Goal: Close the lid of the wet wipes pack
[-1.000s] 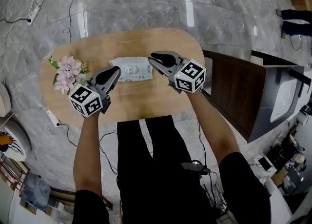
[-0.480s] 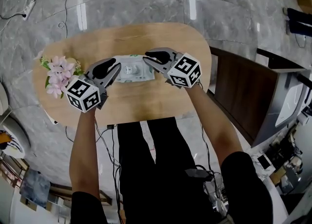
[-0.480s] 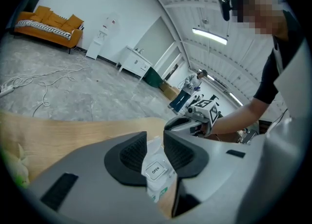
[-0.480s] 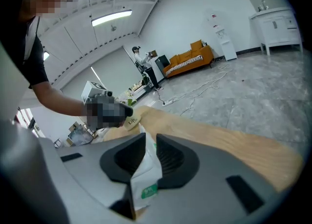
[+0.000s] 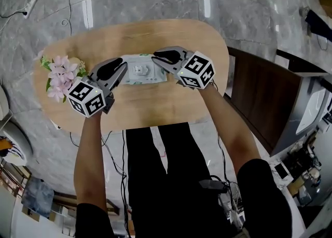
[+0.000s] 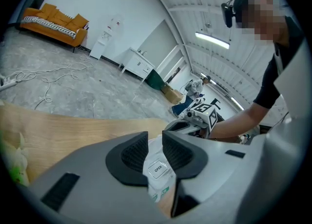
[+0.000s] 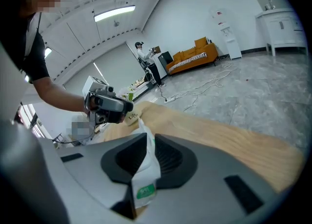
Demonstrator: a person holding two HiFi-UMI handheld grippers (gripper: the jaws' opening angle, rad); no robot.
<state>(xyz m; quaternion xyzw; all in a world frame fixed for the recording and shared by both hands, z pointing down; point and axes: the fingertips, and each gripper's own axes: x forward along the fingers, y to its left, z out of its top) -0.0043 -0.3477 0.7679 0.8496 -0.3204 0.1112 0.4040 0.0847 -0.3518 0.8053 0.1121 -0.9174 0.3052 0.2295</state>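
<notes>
Lying on the oval light-wood counter (image 5: 150,105), between the two tools: one white soft-film wet wipes pack (image 5: 141,71) with green print, flat, its long axis running from tool to tool.

Left tool (image 5: 120,69): jaws drawn nearly together on the end of the pack nearest it. In the left gripper view white film fills the narrow gap between the ribbed black pads (image 6: 134,152).

Right tool (image 5: 158,59): jaws closed on the opposite end, with a fold of film standing up between them in the right gripper view.

Handling, as judged: light, soft and yielding. The film is likely to crumple and slip under a pinch, and the contents to give under pressure. Not fragile. Best held by the sealed end margins, as here, leaving the top face free. The lid wants pressing flat from above, with one end pinned so the pack does not skate over the smooth wood.

Lid: a small rectangular panel (image 5: 139,69) on the top face, midway between the tools. A tab printed "OPEN" (image 6: 157,169) shows just below the left tool's jaws. No view settles whether the lid is sealed or lifted.

Obscured: both ends of the pack, under the tool bodies; the green print, too small to read.

Also present: a pink flower bunch with green leaves (image 5: 59,76), well out beyond the left tool.
</notes>
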